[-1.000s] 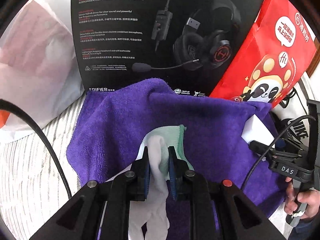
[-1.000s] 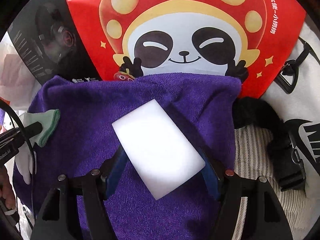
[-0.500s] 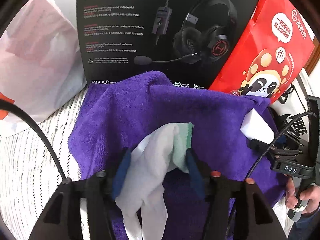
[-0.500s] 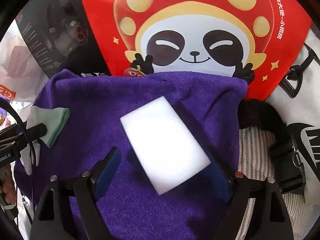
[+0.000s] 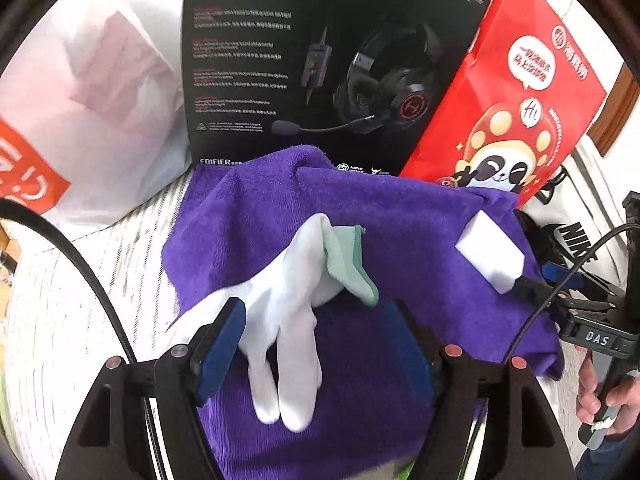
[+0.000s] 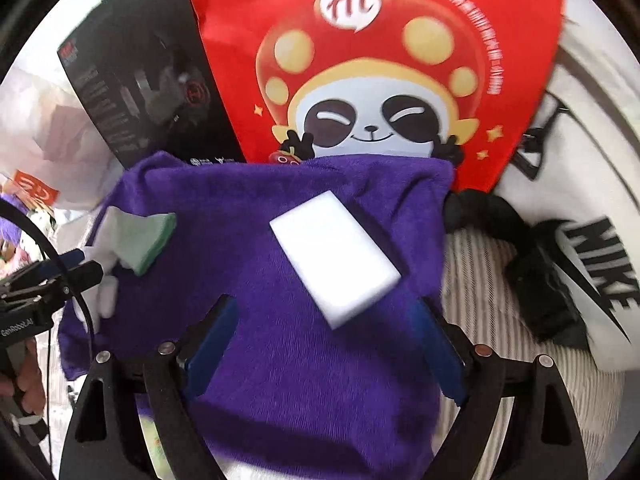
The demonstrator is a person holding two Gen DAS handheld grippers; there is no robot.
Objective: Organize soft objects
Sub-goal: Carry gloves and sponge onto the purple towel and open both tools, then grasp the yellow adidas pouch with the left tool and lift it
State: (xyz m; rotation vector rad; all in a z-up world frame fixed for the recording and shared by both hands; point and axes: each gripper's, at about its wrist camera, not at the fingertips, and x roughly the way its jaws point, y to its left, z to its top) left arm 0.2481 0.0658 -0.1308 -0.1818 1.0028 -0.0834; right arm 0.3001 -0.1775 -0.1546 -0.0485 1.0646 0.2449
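Note:
A purple towel lies spread on the striped bed; it also shows in the right wrist view. A white glove with a green cuff lies on the towel between the fingers of my left gripper, which is open and not touching it. The glove also shows in the right wrist view. A white sponge block lies on the towel just ahead of my open right gripper. The sponge also shows in the left wrist view.
A black headset box and a red panda bag stand behind the towel. A white plastic bag lies at the left. A white Nike bag with black straps lies at the right on the striped sheet.
My left gripper opened and let go of the glove, then drew back. My right gripper opened, let go of the sponge and drew back; both objects rest on the towel.

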